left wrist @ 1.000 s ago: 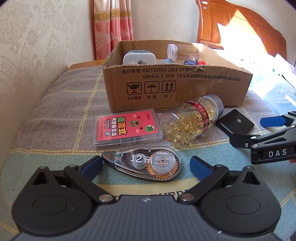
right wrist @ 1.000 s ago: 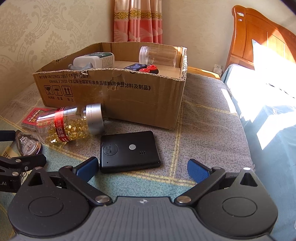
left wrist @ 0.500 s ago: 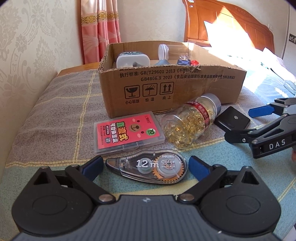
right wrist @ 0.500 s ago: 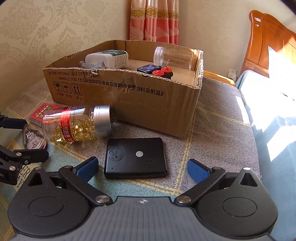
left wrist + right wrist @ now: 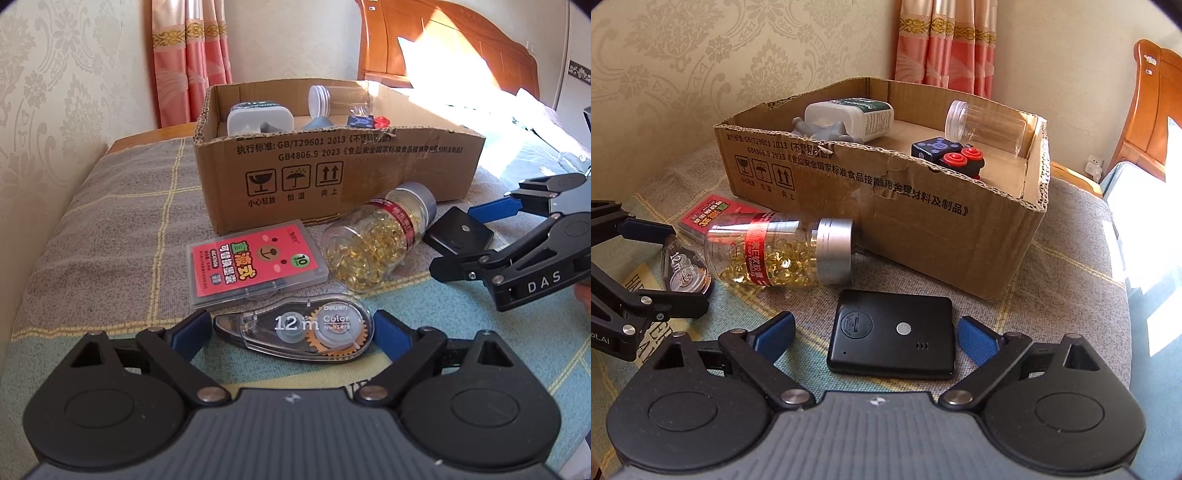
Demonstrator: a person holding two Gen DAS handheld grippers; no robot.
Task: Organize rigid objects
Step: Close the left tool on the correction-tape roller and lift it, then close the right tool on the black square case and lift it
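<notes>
I see a brown corrugated cardboard box (image 5: pixel 923 218), matt, with torn rough edges. The clear glossy plastic bottle of golden capsules (image 5: pixel 768 254) has a brushed silver metal-looking cap. The flat black plastic device (image 5: pixel 892 334) looks smooth, slightly satin. The clear plastic correction tape dispenser (image 5: pixel 295 328) is shiny, as is the clear plastic case with a red paper insert (image 5: pixel 255 262). The checked woven cloth cover (image 5: pixel 110 236) looks coarse. My grippers' black plastic is matt.
</notes>
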